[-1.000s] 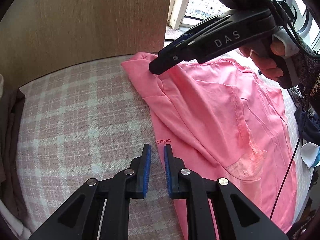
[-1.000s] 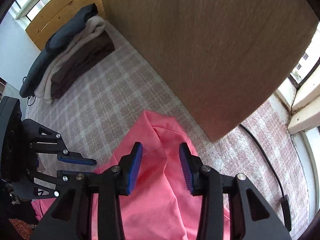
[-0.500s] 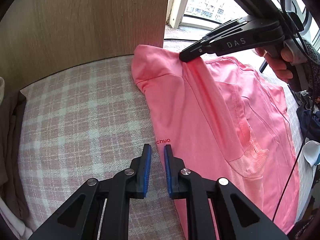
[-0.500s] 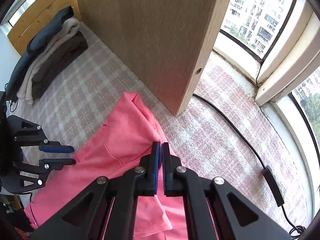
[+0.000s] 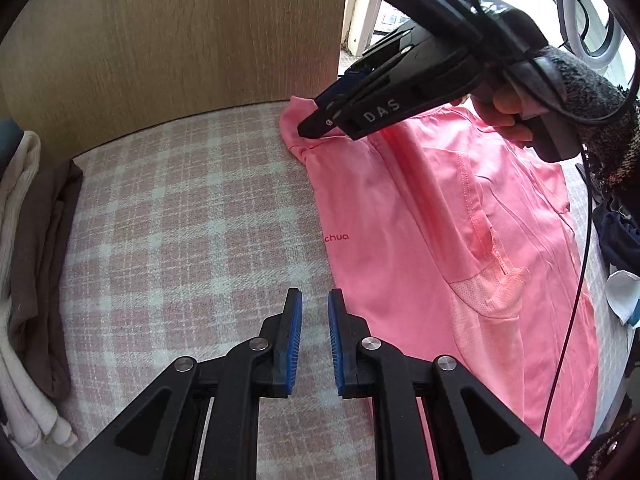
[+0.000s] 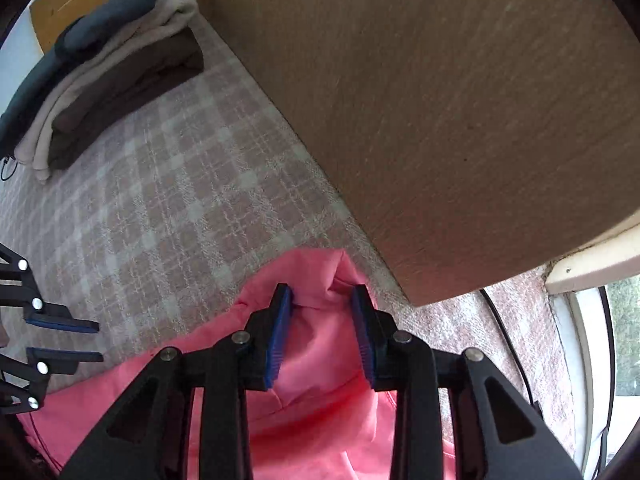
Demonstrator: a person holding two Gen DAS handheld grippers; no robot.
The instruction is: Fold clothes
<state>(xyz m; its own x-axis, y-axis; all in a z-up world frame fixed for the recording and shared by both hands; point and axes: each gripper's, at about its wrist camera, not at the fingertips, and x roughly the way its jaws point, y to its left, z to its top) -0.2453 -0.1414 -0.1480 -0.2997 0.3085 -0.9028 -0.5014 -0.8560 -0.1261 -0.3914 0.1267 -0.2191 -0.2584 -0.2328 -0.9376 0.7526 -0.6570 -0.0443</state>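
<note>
A pink shirt (image 5: 420,220) lies spread on the plaid cover (image 5: 180,220), with its far corner bunched up by the wooden panel. My right gripper (image 6: 323,296) points down at that corner; its jaws are opening and the bunched pink shirt (image 6: 320,400) lies loosely between them. The left wrist view shows the right gripper (image 5: 316,120) from the side, with a hand (image 5: 508,116) on its grip. My left gripper (image 5: 315,296) hangs over bare plaid just left of the shirt's near edge, its jaws a narrow gap apart with nothing between. From the right wrist view the left gripper (image 6: 98,341) is at the left edge.
A wooden panel (image 5: 180,40) stands upright right behind the shirt's corner. A stack of folded clothes (image 5: 32,260) lies at the cover's left end. A black cable (image 5: 576,280) hangs over the shirt's right side, beside dark clothes (image 5: 616,236).
The right gripper pinched the shirt's collar area, drew it toward the panel, then let go and its jaws parted. The left gripper drifted left off the shirt's edge, its gap unchanged.
</note>
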